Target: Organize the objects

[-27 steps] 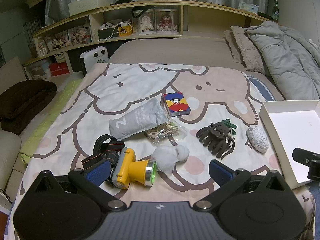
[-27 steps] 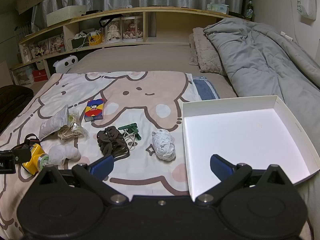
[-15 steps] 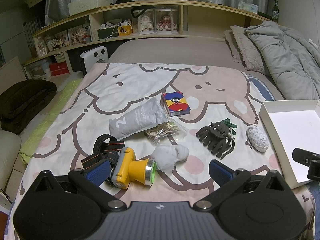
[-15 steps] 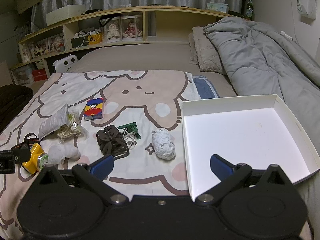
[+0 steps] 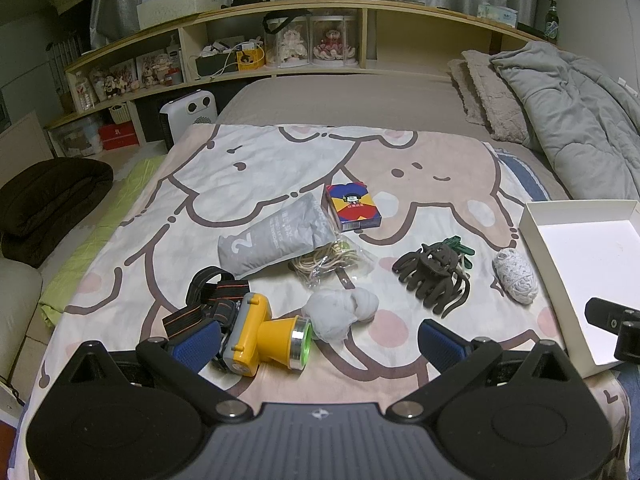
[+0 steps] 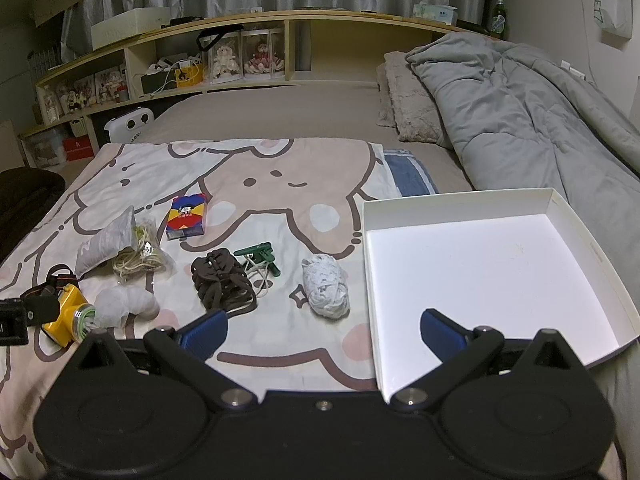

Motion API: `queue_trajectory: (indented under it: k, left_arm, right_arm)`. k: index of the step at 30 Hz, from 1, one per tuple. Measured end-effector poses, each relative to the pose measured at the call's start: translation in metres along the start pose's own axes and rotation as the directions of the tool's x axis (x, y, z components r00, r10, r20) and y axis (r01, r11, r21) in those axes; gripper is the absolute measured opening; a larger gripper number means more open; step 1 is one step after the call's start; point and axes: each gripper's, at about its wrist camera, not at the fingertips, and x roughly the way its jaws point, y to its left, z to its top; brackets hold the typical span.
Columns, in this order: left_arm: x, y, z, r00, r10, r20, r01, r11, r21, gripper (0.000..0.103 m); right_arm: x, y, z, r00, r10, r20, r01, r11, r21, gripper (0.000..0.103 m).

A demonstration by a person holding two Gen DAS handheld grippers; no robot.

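cartoon blanket (image 5: 280, 168) on bed by wooden shelves (image 6: 300, 24); both grippers' jaws spread, holding nothing.

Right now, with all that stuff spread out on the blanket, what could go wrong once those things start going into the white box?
The brown hair claw lies tangled with a white cord and green clips, so lifting it might drag them along. The yellow headlamp trails loose straps that could snag the gauzy white bundle touching its lens. The white box sits on soft bedding near the edge, so pressing on it might tip it.
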Motion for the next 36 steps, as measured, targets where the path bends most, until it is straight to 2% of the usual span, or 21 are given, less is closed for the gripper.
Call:
queue_trajectory:
  k: [36]
  left_arm:
    - [0.0002,0.0005,0.0016,1.0,-0.009,-0.012,0.009,1.0,-0.006,0.103]
  right_arm:
    - [0.0022,-0.002,-0.0035,1.0,0.001,-0.006,-0.001,1.0,-0.001,0.103]
